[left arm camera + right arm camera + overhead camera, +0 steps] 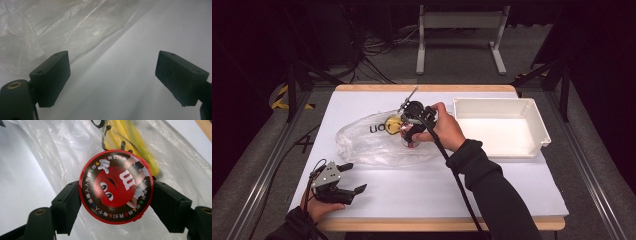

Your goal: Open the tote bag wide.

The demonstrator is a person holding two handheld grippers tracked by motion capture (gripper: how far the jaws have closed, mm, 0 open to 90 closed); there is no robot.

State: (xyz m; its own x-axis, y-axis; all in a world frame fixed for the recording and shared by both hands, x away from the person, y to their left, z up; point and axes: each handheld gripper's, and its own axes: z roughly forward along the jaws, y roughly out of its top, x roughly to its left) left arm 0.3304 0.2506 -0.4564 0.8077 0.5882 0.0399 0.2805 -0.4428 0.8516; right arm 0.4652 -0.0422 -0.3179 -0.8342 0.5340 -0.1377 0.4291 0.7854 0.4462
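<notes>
We note the table (512, 185) first: a white top with a wooden edge, set on a grey floor. On its far right stands a white tray (532, 107) with raised walls. Left of the tray, about mid-table, lies a clear plastic bag (362, 145), crumpled and spread flat, with dark lettering on it; in the left gripper view the same bag (62, 25) fills the upper left above bare table.

Inside or under the bag we see something yellow (135, 142), blurred, just behind the tin; we cannot tell what it is.

The right gripper (409, 131) sits over the bag's right end, held in a hand with a dark sleeve, cable trailing back along the forearm. In the right gripper view its jaws press on both sides of a round red candy tin (116, 186), lid facing the camera, a red cartoon face and a ring of small characters on it. The tin is clamped, with the bag behind and below it.

The left gripper (349, 177) rests at the near left corner of the table, well apart from the bag. Its jaws stand wide apart with nothing between them.
</notes>
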